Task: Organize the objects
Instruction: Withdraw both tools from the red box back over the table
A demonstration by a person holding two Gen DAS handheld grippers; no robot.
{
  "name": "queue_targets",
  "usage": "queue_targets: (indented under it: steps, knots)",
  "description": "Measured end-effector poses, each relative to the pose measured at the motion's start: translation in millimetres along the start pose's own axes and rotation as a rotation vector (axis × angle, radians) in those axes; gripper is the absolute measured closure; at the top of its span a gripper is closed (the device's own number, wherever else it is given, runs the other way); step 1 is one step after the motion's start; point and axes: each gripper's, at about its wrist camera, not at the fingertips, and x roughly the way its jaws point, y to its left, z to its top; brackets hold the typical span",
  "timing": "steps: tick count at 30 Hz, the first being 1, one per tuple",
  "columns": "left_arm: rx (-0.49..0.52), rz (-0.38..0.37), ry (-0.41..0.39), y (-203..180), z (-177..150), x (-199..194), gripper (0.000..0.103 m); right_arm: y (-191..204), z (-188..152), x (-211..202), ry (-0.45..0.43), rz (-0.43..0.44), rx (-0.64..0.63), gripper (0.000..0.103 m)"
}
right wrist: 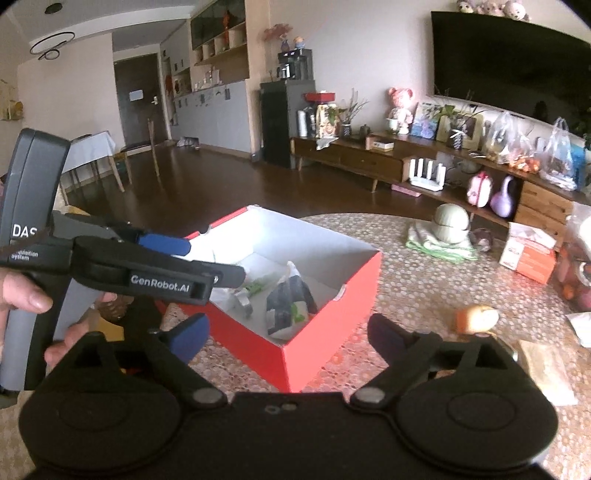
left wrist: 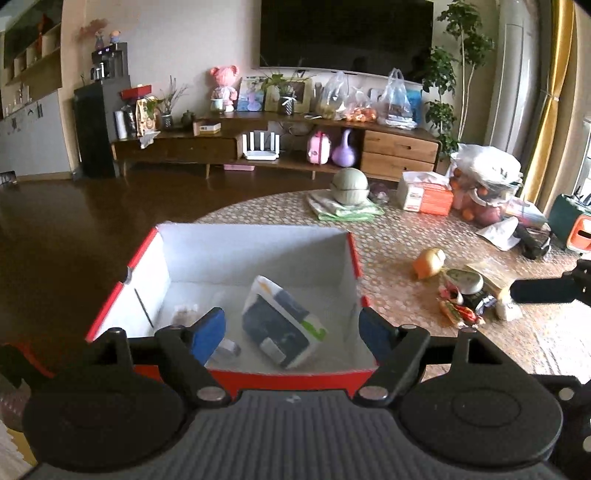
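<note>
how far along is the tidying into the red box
Partly done. A dark blue and white packet and a few small items already lie inside the red cardboard box. Both grippers, left and right, are open and empty. An onion and a pile of snack wrappers remain on the table.

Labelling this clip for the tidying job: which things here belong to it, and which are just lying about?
In the job:
red box
dark packet inside it
onion
wrappers
left gripper, open
right gripper, open

Lying about:
TV
pink doll
tissue pack
</note>
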Motion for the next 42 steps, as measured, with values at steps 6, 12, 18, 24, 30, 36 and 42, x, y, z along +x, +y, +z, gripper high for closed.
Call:
queue_targets:
  steps: [6, 12, 18, 24, 30, 36, 42]
  knots:
    - [0.017, -0.015, 0.013, -23.7, -12.1, 3.1, 0.024, -10.6, -19.4, -9.5, -0.007, -0.052, 0.016, 0.001]
    - [0.023, -0.042, 0.004, -46.4, -21.8, 5.8, 0.022, -34.7, -39.0, -17.2, 0.002, -0.079, 0.069, 0.001]
    - [0.027, -0.088, 0.019, -71.0, -31.8, 14.4, 0.019, -60.6, -56.7, -23.9, 0.016, -0.111, 0.125, 0.001]
    - [0.049, -0.129, 0.042, -98.1, -39.9, 24.7, 0.014, -83.5, -76.7, -31.9, 0.027, -0.145, 0.165, 0.001]
    - [0.089, -0.165, 0.048, -127.6, -46.3, 36.3, 0.0, -111.3, -95.5, -43.4, 0.034, -0.187, 0.206, 0.001]
    - [0.118, -0.178, 0.046, -154.3, -49.2, 54.0, 0.0, -145.4, -112.6, -50.0, 0.044, -0.245, 0.266, 0.001]
    - [0.111, -0.186, 0.078, -172.1, -47.2, 81.1, 0.0, -173.8, -126.2, -52.3, 0.053, -0.308, 0.301, 0.001]
